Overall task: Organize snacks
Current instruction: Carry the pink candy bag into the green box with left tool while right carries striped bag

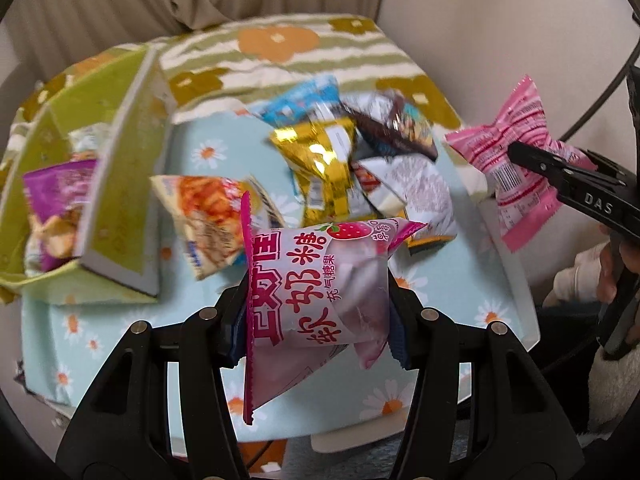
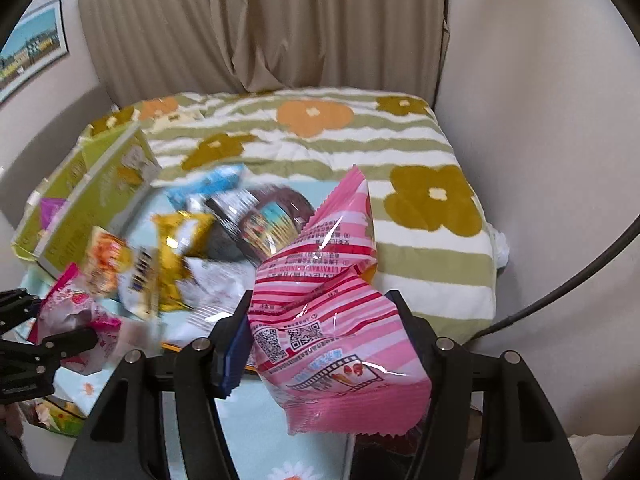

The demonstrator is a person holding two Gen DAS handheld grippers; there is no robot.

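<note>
Left wrist view: the left gripper (image 1: 316, 312) pinches a strawberry candy packet (image 1: 320, 280) above the daisy tray (image 1: 508, 280), near the snack pile (image 1: 344, 160).
Right wrist view: the right gripper (image 2: 324, 340) clamps a pink striped packet (image 2: 332, 312) right of that pile.

A curtain (image 2: 260, 24) is hanging in beige folds across the top of the frame. A framed picture (image 2: 32, 48) is hanging on the wall at the upper left. A blanket (image 2: 420, 136) with green stripes and orange and olive flowers is lying across the middle, reaching the right wall. A dark cable (image 2: 560, 284) is curving down the right edge. A daisy-print blue cloth (image 1: 460, 280) is spreading over the lower middle.
</note>
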